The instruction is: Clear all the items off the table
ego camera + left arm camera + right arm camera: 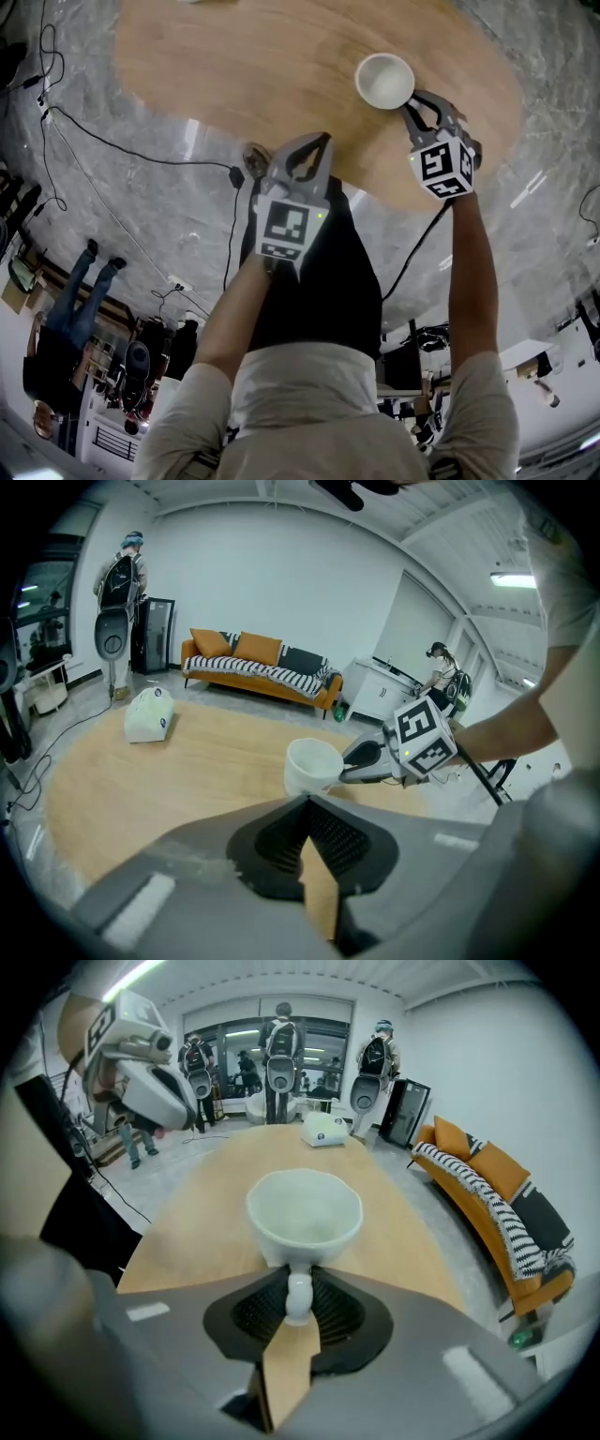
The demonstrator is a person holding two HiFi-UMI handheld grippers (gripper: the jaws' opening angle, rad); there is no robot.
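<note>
Open tabletop stretches between the cup and the distant white pack.

Right gripper has its jaws pinched on the handle of a white cup, wooden table underneath it. There's a white packet at the table's far end and an orange sofa off to the right.

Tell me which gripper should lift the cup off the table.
Right. The right gripper has its jaws clamped on the handle of the cup. The left gripper is shut and empty, near the edge of the table, short of the cup.
</note>
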